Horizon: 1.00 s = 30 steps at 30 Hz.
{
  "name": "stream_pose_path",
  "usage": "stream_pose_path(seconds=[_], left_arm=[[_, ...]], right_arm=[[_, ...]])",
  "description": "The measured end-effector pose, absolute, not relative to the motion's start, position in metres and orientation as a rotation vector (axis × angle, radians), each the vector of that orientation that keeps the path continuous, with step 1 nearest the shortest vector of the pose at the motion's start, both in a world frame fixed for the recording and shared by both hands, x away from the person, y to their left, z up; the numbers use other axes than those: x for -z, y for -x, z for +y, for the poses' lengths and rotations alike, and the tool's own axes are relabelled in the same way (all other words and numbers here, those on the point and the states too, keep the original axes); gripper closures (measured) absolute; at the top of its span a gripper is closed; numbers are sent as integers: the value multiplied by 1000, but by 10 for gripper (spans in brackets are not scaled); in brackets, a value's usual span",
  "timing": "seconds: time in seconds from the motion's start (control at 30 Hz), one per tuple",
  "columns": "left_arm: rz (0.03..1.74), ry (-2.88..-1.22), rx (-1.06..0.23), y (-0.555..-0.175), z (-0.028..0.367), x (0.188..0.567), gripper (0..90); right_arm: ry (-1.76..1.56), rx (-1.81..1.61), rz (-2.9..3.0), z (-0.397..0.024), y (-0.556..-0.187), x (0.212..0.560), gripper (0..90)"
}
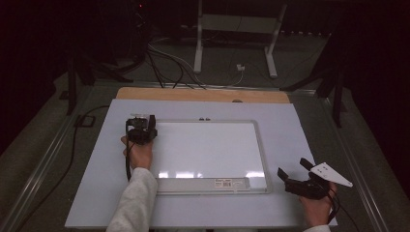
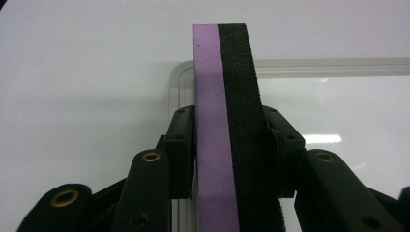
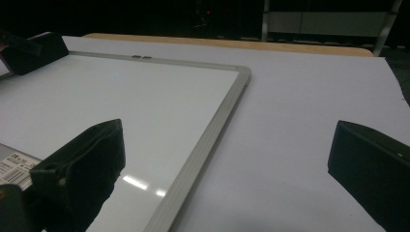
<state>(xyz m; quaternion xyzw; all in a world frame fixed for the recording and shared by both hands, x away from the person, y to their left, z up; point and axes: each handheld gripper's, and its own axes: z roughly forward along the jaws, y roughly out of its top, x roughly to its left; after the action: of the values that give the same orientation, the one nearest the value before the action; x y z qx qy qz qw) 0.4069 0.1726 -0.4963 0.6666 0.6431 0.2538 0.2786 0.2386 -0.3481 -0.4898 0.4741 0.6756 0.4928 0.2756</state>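
Left gripper [image 1: 143, 126] sits at the top-left corner of the whiteboard [image 1: 208, 150], jaws clamped on a whiteboard eraser [image 2: 227, 125]: purple foam layer on one side, black felt on the other, held on edge between the pads. In the left gripper view the eraser stands over the board's rounded corner frame. Right gripper [image 1: 295, 170] is off the board, just beside its lower-right corner, over the white table sheet [image 1: 295, 121]; jaws spread wide, nothing between them. Its grey triangular plate is visible on top. Whiteboard lies flat, centred on the sheet, surface clean with light glare, barcode label [image 1: 231, 182] on the near frame edge. The wooden table edge [image 1: 203, 94] shows beyond the sheet.
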Motion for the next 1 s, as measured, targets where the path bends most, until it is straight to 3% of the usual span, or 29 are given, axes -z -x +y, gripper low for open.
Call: stream_pose_path(seconds=[0.37,0.73,1.0], left_arm=[[1726,-1818,-676,-410,174,495,607],[1623,-1766,-607,-397,182,490,282],[1473,-1718,-577,-372,189,469,163]], right_arm=[[-1275,-1326,1813,-348,-238,490,0],[-1274,-1327,1812,-348,-238,489,0],[-1268,-1330,1815,-346,-238,489,0]])
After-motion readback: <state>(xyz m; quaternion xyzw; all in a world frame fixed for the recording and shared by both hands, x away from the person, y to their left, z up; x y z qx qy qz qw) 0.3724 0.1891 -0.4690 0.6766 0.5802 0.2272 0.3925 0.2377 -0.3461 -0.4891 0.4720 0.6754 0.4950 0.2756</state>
